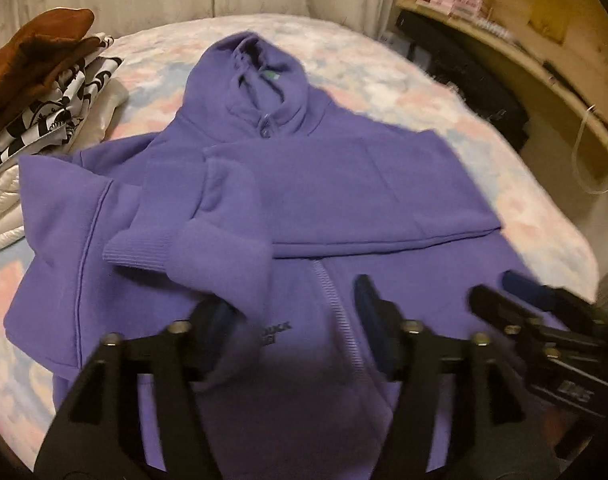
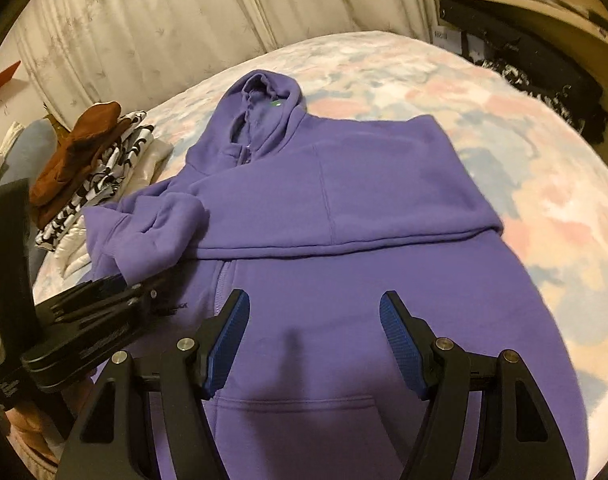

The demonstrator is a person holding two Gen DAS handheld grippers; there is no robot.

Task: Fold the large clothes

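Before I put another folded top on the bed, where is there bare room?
The bedspread lies bare between the purple hoodie and the dark clutter by the desk. The other side is crowded by the stack of clothes.

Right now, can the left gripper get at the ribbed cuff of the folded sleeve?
Probably yes. The left gripper is open and empty above the purple hoodie, and the cuff lies exposed just ahead, nothing covering it.
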